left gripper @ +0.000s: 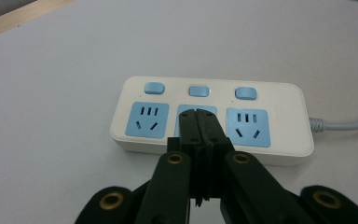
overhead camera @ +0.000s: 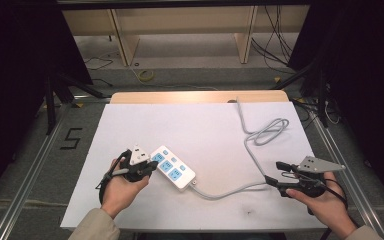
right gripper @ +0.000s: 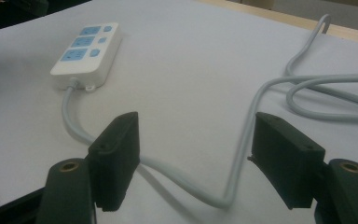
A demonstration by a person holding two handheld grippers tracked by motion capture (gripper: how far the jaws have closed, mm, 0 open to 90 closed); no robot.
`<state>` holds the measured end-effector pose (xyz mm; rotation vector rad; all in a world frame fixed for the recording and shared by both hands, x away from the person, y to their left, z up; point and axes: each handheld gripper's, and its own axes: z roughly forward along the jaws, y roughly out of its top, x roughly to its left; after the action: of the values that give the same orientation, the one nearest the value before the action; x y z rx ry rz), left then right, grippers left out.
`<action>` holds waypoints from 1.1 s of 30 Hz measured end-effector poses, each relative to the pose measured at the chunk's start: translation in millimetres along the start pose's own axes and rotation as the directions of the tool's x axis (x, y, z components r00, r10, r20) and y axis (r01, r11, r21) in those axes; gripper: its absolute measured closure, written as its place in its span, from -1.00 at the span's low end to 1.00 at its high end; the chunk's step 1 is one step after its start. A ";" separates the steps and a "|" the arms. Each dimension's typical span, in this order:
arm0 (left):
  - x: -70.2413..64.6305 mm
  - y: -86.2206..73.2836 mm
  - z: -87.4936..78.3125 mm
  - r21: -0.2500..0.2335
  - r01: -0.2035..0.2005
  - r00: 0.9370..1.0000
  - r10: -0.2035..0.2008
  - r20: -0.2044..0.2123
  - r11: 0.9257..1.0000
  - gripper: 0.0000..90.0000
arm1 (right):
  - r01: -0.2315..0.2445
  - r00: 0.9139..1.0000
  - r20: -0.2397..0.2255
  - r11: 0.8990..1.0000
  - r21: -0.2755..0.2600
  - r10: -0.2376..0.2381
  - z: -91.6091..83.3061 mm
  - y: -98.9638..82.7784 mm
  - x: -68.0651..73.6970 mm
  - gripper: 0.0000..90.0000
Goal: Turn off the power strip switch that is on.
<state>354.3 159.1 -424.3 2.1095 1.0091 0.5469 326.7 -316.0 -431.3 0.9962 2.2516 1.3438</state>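
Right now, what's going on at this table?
A person works on a white power strip with two tools. The left hand-held gripper, jaws shut, has its tips at the strip's middle socket; contact can't be confirmed. The right hand-held gripper is open, its jaws on either side of the strip's grey cable, not closed on it.

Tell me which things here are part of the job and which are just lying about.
In the job:
power strip
its grey cable
left tongs, shut, over the middle socket
right tongs, open, astride the cable

Lying about:
wooden shelving
loose floor wires
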 end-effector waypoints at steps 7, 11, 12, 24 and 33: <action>1.7 4.2 2.6 0.013 -0.003 1.000 0.003 -0.003 1.000 1.00 | 0.000 1.000 -0.003 1.000 0.001 0.000 0.3 0.0 0.2 -0.28; 1.9 6.5 4.7 0.017 -0.005 1.000 0.005 -0.003 1.000 1.00 | 0.000 1.000 -0.004 1.000 0.000 0.000 0.7 0.0 0.3 -0.27; 2.0 7.1 5.2 0.015 -0.004 1.000 0.004 -0.004 1.000 1.00 | 0.000 1.000 -0.004 1.000 0.000 0.000 0.7 0.0 0.3 -0.27; 3.1 14.1 9.9 0.028 -0.013 1.000 0.014 -0.006 1.000 1.00 | 0.005 1.000 -0.006 1.000 0.005 -0.005 1.0 -0.3 0.3 -0.28; 5.6 17.9 15.3 0.043 -0.007 1.000 0.007 -0.006 0.999 1.00 | 0.004 1.000 -0.006 1.000 0.006 -0.004 1.3 -0.3 0.5 -0.28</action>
<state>376.0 149.3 -420.3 2.1509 1.0256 0.5399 327.0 -314.9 -432.3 0.9903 2.2617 1.3412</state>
